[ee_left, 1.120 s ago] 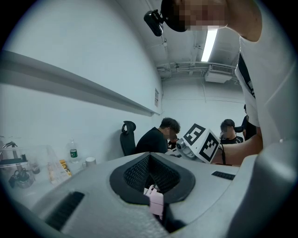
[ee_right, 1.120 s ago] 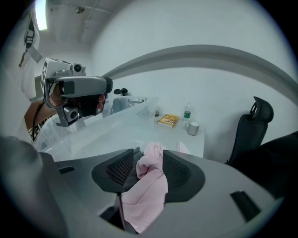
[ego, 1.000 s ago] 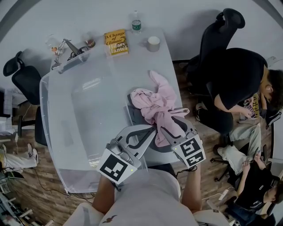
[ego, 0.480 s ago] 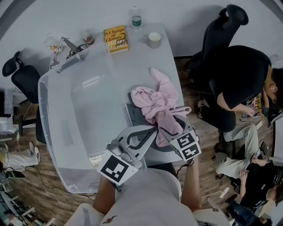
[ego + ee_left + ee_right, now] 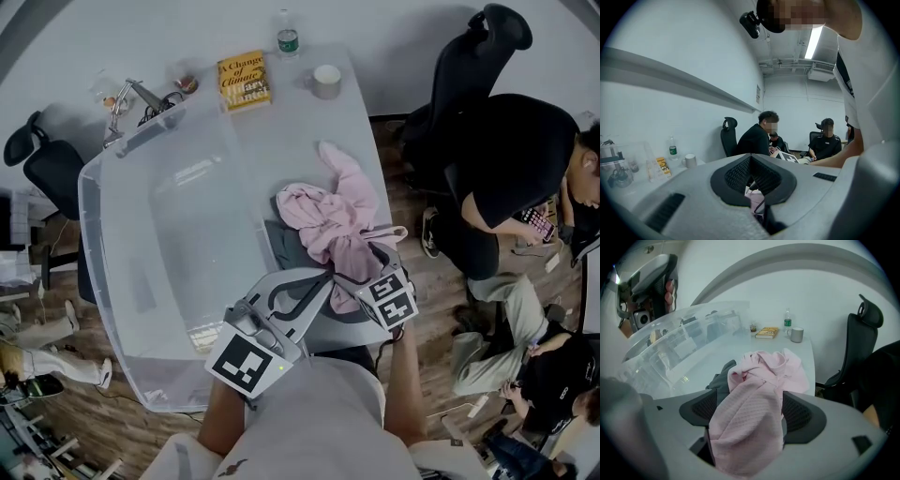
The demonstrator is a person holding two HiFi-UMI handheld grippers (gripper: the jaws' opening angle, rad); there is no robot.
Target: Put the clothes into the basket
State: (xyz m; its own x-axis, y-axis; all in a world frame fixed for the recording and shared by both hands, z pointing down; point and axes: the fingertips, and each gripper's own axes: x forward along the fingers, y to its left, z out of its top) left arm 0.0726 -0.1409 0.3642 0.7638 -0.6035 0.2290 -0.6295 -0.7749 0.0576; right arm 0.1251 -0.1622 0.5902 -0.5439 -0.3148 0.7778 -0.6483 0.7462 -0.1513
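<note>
A crumpled pink garment lies on the white table, over a dark grey garment. A large clear plastic basket stands to their left, with nothing in it that I can see. My right gripper is at the pile's near edge, its jaws opening. A fold of the pink garment hangs loosely between the pads. My left gripper points at the same near edge with its jaws together. In its own view the left gripper shows a little pink cloth below the pads.
A yellow book, a water bottle and a mug stand at the table's far end. Small clutter sits behind the basket. A seated person in black and office chairs flank the right side.
My right gripper's jaws have widened around the pink fold, and its marker cube has shifted slightly left and up. The left gripper has hardly moved. The seated person has shifted.
</note>
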